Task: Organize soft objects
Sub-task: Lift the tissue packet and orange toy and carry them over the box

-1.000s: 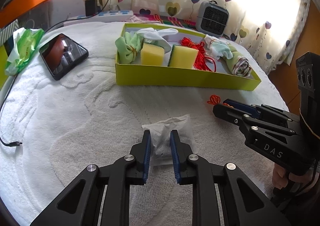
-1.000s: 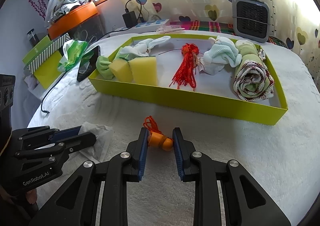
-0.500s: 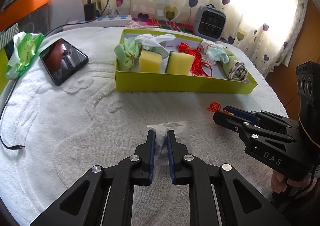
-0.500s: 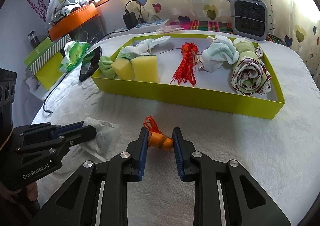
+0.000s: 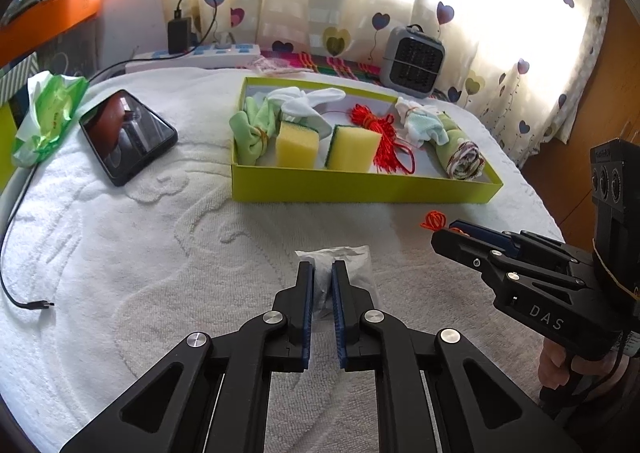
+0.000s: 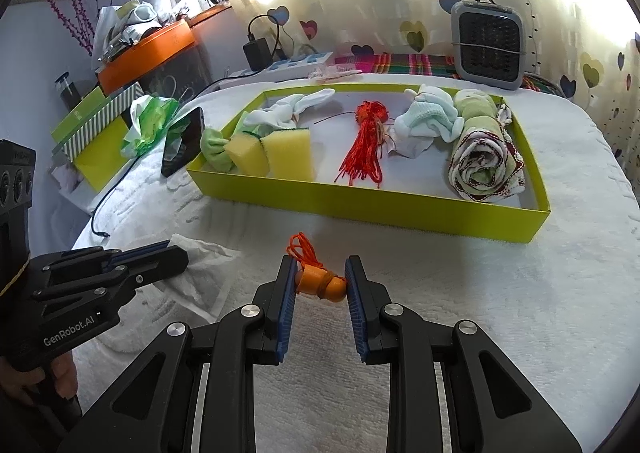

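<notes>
A shallow yellow-green box (image 5: 360, 189) sits on the white towelling cover (image 5: 160, 253) of the table, well beyond both grippers. Inside it, from the left end: a light green cloth bundle (image 5: 250, 133) tied with a band, a knotted white sock (image 5: 304, 103), 2 yellow sponges (image 5: 298, 145) standing side by side, a red tassel of cords (image 5: 382, 133), a pale blue-and-white sock bundle (image 5: 422, 125), and a rolled green-and-white towel (image 5: 460, 153) at the right end. The box floor between them shows white.

The left gripper (image 5: 322, 285) has its jaws together on a crumpled white tissue (image 5: 352, 265) that lies flat on the cover in front of the box; the thin paper is pinched between the blue pads and spreads out to the right of them. It looks wrinkled and slightly translucent.

The right gripper (image 6: 320, 285) is clamped on a small orange peanut-shaped toy (image 6: 320, 285), pads pressing on both of its ends. An orange string loop (image 6: 302, 247) trails from the toy toward the box, resting on the cover.

Left of the box lie a black phone (image 5: 128, 137) and a green-and-white wipes packet (image 5: 44, 113). A grey heater (image 5: 412, 61) stands behind the box by the heart-print curtain (image 5: 500, 33).
</notes>
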The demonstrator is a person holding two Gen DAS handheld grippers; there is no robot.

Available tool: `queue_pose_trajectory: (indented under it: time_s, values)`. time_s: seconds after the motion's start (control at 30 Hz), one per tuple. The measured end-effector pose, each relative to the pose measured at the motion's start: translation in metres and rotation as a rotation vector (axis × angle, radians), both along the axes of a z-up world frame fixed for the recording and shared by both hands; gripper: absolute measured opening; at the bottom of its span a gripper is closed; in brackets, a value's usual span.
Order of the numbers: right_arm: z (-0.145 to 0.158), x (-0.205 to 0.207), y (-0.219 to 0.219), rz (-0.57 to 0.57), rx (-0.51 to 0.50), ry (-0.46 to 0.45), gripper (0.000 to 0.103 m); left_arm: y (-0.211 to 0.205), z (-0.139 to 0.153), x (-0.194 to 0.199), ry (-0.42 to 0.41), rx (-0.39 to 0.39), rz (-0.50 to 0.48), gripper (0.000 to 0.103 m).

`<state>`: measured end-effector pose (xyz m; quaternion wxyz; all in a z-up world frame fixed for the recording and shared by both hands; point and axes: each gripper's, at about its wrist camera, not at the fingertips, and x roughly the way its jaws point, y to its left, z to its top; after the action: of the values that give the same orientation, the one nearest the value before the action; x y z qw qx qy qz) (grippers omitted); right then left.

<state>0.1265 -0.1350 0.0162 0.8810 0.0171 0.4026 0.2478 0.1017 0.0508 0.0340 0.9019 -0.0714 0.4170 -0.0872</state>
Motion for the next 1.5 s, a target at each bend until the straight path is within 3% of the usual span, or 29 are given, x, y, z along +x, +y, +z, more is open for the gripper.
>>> queue_pose_trajectory:
  time_s: [0.43, 0.83, 1.5]
  values:
    - [0.021, 0.003, -0.009, -0.026, 0.029, -0.049, 0.026, 0.000, 0.022, 0.009, -0.049, -0.007, -0.010, 0.009]
    - [0.042, 0.024, -0.018, -0.068, 0.029, -0.103, 0.026, 0.001, 0.050, 0.043, -0.103, -0.018, -0.016, 0.009]
    - [0.022, 0.070, -0.017, -0.089, -0.004, -0.045, 0.026, 0.014, 0.056, 0.125, -0.101, -0.010, 0.030, 0.009]
